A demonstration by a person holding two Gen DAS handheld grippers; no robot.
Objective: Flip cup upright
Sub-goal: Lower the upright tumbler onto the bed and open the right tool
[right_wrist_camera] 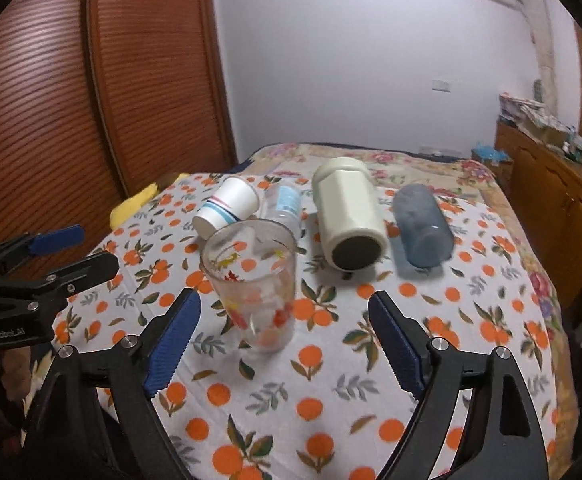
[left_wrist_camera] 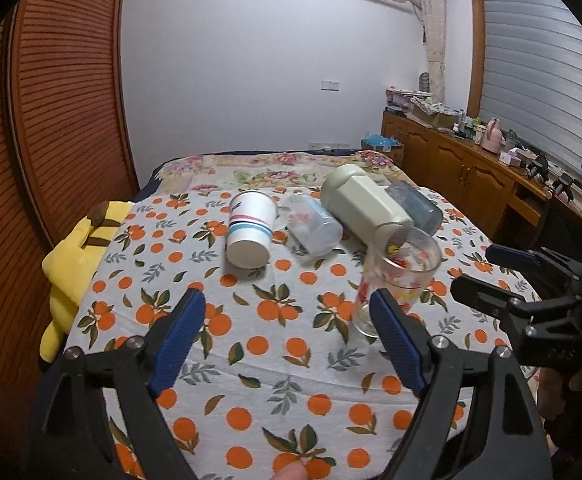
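The bed point(right_wrist_camera: 471, 320), covered by an orange-print cloth, is filling the lower half of both views, and its soft surface is likely making any standing cup a little unsteady. Lying on their sides toward the middle of the right wrist view are a cream flask point(right_wrist_camera: 347, 216), a blue plastic cup point(right_wrist_camera: 423, 228), a clear bottle with a blue label point(right_wrist_camera: 285, 204) and a striped paper cup point(right_wrist_camera: 227, 208); these are probably the ones waiting to be turned up. The paper cup is looking light and easily crushed, so a gentle hold across its middle seems best, while the flask seems heavier and stiff. A printed glass point(right_wrist_camera: 255, 284) is standing upright at centre left, mouth up; it is likely slippery and breakable. The right claw point(right_wrist_camera: 285, 336) is spreading wide with nothing between its blue pads, and the left claw point(left_wrist_camera: 287, 336) is spreading wide and empty too. In the left wrist view the glass's base is sitting partly behind a pad, and motion blur is softening its print.
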